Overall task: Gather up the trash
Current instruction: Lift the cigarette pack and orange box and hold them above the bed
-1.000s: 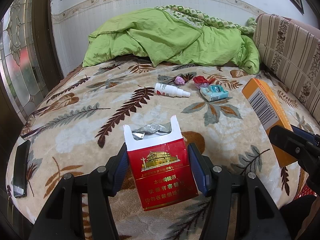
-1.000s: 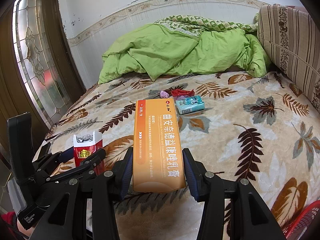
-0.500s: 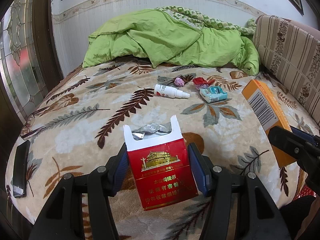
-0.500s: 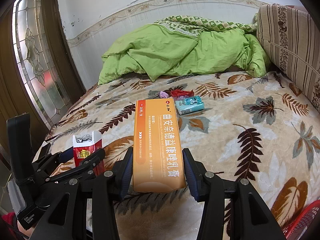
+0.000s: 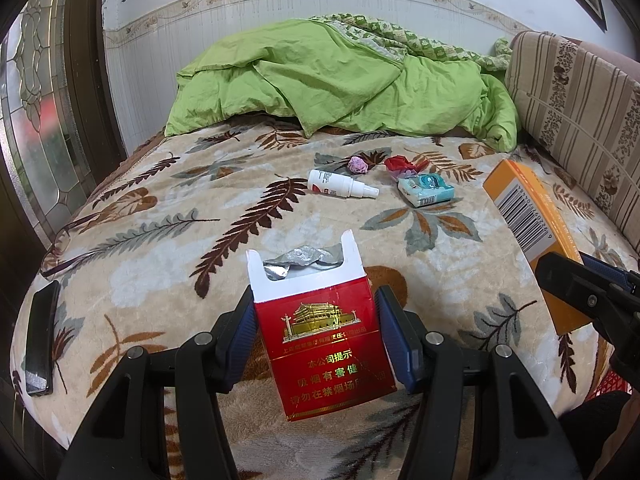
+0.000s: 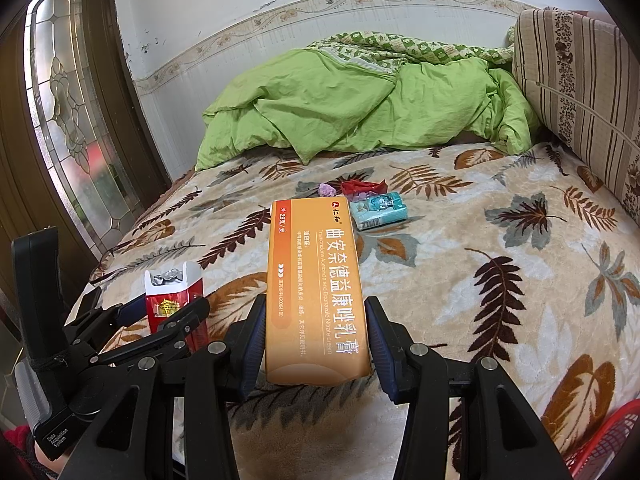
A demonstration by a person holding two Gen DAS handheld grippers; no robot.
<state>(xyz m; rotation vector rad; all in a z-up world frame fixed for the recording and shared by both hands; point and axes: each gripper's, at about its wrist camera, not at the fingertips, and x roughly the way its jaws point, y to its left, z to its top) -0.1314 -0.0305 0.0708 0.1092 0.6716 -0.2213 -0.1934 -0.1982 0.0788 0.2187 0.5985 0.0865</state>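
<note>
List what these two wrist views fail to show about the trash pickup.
- Red mesh basket: right wrist view, cut off by the lower right edge; contents unseen.
- White spray bottle: left wrist view only; the long orange cardboard box hides it in the right view.
- Open red cigarette pack: crumpled foil covers its inside.
- Small pink lump: too small to identify.

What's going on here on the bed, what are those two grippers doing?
A person is clearing trash off the bed with two handheld grippers. The left gripper is shut on an opened red cigarette pack, and the right gripper is shut on a long orange box. Both are held just above the blanket. Farther back lie a white spray bottle, a teal tissue pack, a red wrapper and a pink wad. A red basket's edge shows at lower right.
</note>
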